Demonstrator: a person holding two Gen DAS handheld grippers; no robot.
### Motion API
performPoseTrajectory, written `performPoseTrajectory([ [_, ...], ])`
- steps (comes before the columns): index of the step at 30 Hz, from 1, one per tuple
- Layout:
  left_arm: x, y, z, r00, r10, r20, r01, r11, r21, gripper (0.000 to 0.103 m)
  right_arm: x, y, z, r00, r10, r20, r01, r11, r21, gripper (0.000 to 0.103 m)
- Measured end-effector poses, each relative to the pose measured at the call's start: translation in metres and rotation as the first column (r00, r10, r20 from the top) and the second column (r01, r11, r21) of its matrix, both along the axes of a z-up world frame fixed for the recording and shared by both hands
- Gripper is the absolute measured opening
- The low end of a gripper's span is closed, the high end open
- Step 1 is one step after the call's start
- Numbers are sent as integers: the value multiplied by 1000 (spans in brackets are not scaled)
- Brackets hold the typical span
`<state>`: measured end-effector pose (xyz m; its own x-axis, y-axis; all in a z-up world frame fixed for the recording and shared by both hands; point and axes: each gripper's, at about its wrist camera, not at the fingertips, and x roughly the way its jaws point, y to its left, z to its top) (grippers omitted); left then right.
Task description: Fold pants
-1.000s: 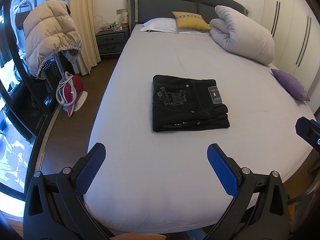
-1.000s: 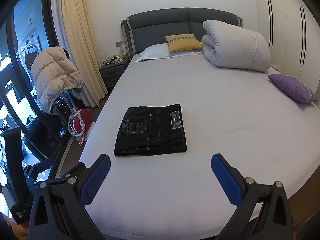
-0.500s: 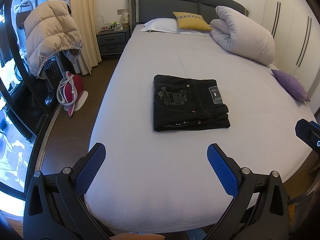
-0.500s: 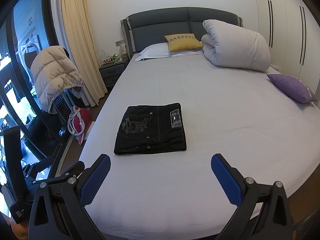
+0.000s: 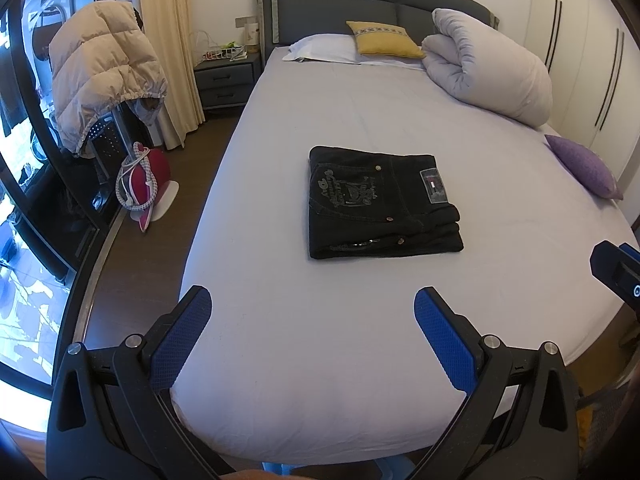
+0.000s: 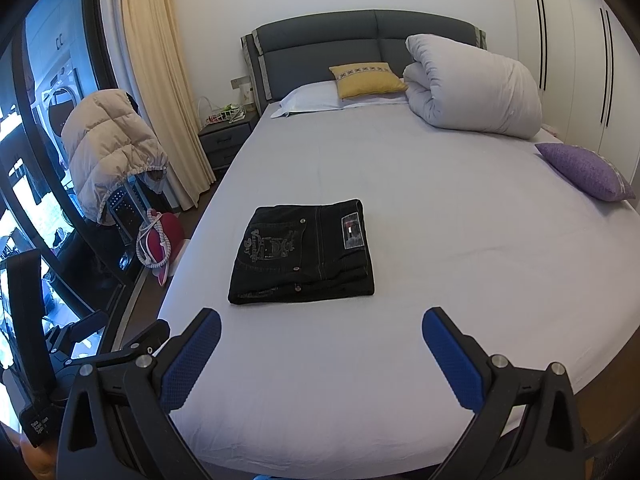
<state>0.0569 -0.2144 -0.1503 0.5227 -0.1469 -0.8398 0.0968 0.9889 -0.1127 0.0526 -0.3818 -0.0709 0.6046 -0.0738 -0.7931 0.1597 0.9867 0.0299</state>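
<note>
left gripper [image 5: 313, 322] spread wide, empty | right gripper [image 6: 321, 344] spread wide, empty | pants [image 5: 380, 202] folded on bed [image 5: 320, 380]

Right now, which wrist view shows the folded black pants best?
The left wrist view: the folded black pants sit near centre, showing stacked layers along the near edge. The right wrist view shows them whole too, but off to the left.

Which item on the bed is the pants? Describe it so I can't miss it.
Start at the big bed with the grey headboard. On its bare sheet, toward the left edge, lies a flat folded bundle: the pants. They are the only black thing there, and carry a small label patch.
</note>
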Motion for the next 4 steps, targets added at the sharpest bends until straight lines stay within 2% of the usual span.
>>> performPoseTrajectory([
  [4,0,1,-2,1000,8,-3,-8,1000,-3,103,1,-2,-1,1000,-1,-4,1,1000,5,103],
])
